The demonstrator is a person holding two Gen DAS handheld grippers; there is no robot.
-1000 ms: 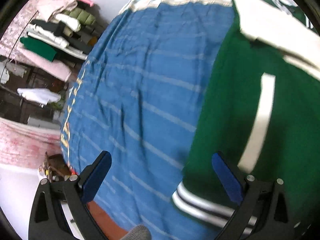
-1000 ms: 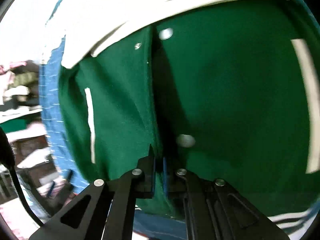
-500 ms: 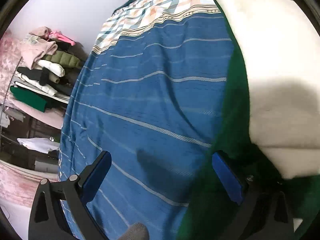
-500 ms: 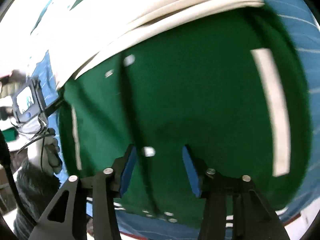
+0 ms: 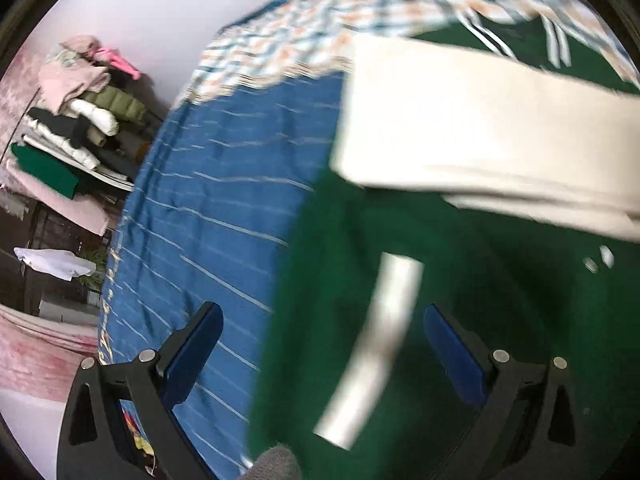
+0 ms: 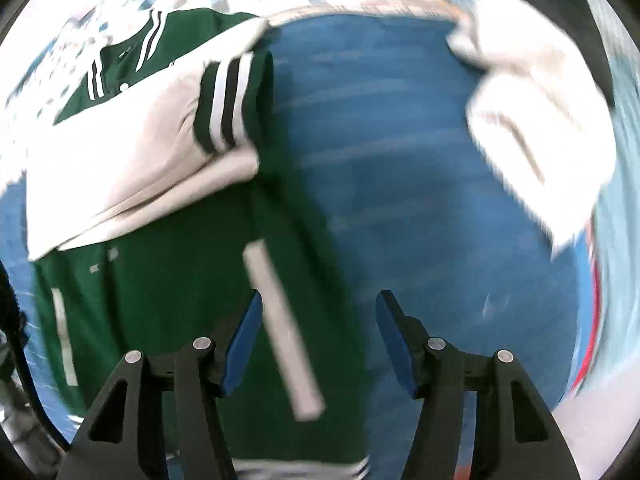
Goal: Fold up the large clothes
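Green jacket point(image 6: 172, 300) lies lower left of frame on the blue bedspread point(image 6: 400, 160), cream sleeve point(image 6: 132, 160) folded across. Right gripper point(image 6: 318, 340) has just been opening, empty; left gripper point(image 5: 320, 356) wide, empty. Grip the hem square before folding up.

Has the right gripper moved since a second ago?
Yes. The right gripper has let go of the green jacket and lifted away; its jaws have just been opening, nothing between them, with more blue bedspread now showing.

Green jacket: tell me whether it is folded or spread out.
Partly folded: the green jacket has a white sleeve laid across its body; the lower body lies flat.
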